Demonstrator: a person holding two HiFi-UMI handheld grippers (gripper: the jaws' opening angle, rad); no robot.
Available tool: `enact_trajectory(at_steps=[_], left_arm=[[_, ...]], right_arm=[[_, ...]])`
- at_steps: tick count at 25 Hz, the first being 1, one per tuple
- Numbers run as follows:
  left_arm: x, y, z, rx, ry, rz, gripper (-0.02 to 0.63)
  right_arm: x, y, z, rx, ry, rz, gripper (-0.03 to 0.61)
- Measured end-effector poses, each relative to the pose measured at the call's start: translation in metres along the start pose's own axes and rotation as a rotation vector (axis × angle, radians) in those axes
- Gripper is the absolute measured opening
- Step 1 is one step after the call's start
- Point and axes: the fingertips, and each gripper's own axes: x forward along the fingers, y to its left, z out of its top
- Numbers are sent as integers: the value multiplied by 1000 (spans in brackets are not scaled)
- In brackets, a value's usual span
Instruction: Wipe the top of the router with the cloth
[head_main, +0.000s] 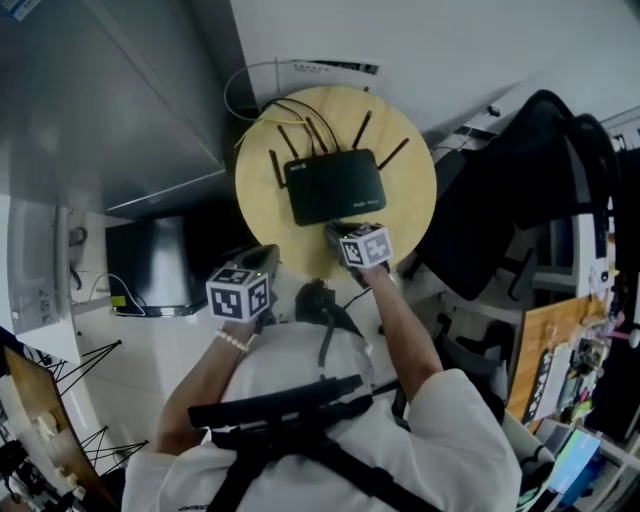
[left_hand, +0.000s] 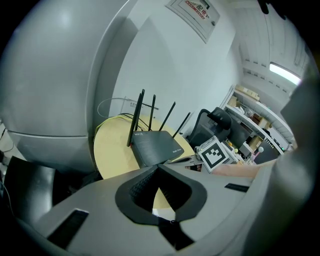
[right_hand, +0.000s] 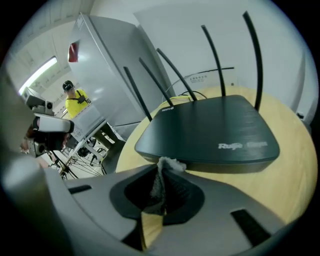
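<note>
Router (head_main: 333, 186) on table (head_main: 262, 205), centre.

Black flat router (head_main: 334, 186) on round pale wooden table (head_main: 405, 215); right gripper (head_main: 340, 233) at router's near edge; left gripper (head_main: 262, 260) at table's rim.

The light was even, cool and rather dim, coming from ceiling strip lamps (left_hand: 285, 73), with only soft shadows and a faint sheen on the router (right_hand: 210, 130). Both gripper views bulged fisheye-fashion with black corners, and the cloth (right_hand: 159, 185) close to the lens was soft and blurred.
</note>
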Motion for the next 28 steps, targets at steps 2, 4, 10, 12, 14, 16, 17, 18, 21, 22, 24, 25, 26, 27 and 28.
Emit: enact_trajectory(at_steps=[2, 4, 10, 12, 14, 16, 17, 18, 21, 22, 24, 25, 26, 27, 28], left_arm=[[-5, 4, -2, -5, -1, 5, -3], [-9, 8, -3, -8, -3, 7, -3], [-21, 20, -8, -13, 0, 11, -3], [-25, 25, -8, -12, 0, 12, -3], [-29, 31, -9, -11, 5, 10, -3], [-33, 36, -11, -8, 11, 6, -3], [-35, 38, -12, -6, 14, 4, -3], [-37, 41, -12, -4, 16, 2, -3], [-42, 46, -14, 2, 21, -5, -3], [-44, 47, -15, 3, 21, -8, -3], [-47, 50, -15, 4, 18, -10, -3], [-49, 52, -14, 3, 15, -9, -3], [-52, 54, -14, 3, 12, -7, -3], [-54, 56, -14, 1, 8, -6, -3], [-57, 59, -13, -1, 5, -4, -3]], right_arm=[[9, 15, 3, -11, 5, 19, 40], [17, 27, 5, -19, 9, 34, 40], [35, 57, 8, -28, 21, 59, 40], [39, 62, 11, -31, 17, 58, 40], [43, 67, 12, -30, 11, 55, 40], [46, 72, 13, -17, 3, 54, 40], [47, 75, 13, -3, -1, 55, 40], [47, 79, 15, 13, -9, 54, 40], [49, 90, 23, 63, -49, 26, 40], [50, 92, 25, 83, -57, 2, 40], [55, 94, 32, 131, -66, -59, 41], [58, 94, 36, 157, -69, -92, 41], [60, 93, 40, 181, -72, -128, 41], [62, 91, 45, 203, -78, -165, 41], [64, 89, 50, 224, -86, -201, 41]])
